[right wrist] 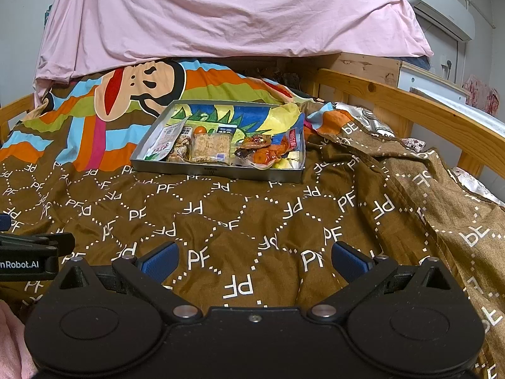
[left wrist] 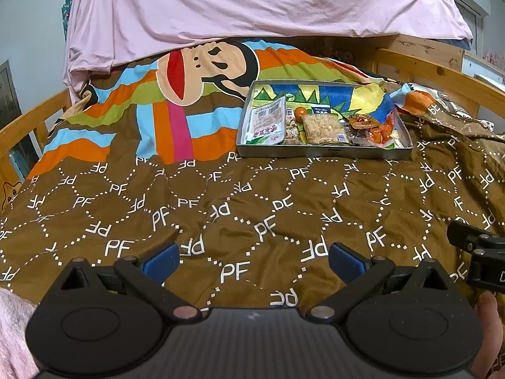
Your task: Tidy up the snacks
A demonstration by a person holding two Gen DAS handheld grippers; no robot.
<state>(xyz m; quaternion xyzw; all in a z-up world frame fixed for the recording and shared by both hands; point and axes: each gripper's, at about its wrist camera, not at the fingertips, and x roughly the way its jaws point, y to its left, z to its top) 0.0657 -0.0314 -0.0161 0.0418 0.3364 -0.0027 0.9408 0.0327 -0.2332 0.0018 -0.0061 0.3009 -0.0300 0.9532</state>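
Note:
A shallow grey metal tray with a colourful printed bottom rests on the brown quilt. Inside lie several snack packs: a white and green pouch, a clear pack of crumbly brown squares, and orange-red packets. My left gripper is open low over the quilt, well short of the tray, nothing between its blue pads. My right gripper is open too, beside the left one, equally far from the tray.
The brown "PF" quilt covers a wooden-railed bed. A pink sheet hangs behind. Folded quilt edge bunches at the right. A wall air conditioner is at the upper right. A hand holds the device.

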